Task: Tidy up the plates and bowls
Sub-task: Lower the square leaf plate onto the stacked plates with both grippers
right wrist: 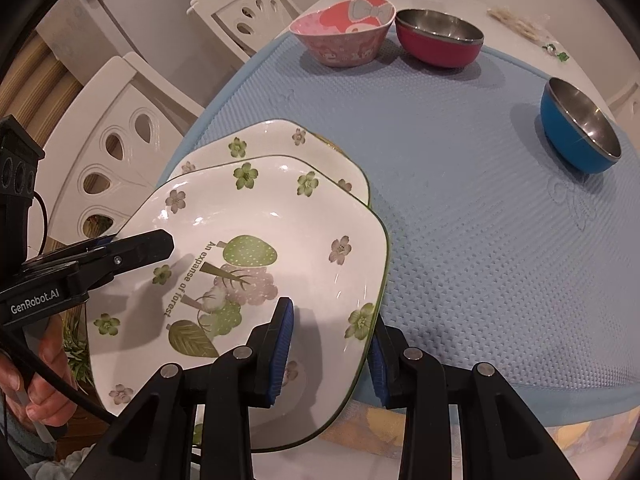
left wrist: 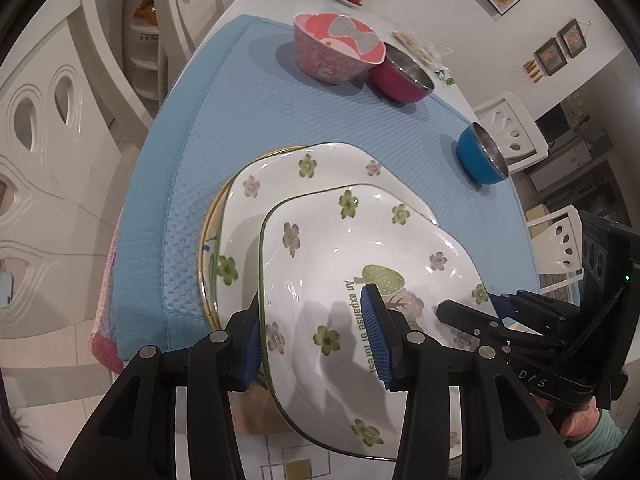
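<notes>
We hold the top floral plate (right wrist: pixel 256 240) with both grippers: our left gripper (left wrist: pixel 316 344) straddles its left rim, our right gripper (right wrist: pixel 330 354) its right rim, above the plates stacked at the blue mat's (right wrist: pixel 460 216) near edge.

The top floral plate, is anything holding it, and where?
Both hold the top floral plate by its rim: the left hand-held gripper straddles its left edge, the right hand-held gripper its right edge.
</notes>
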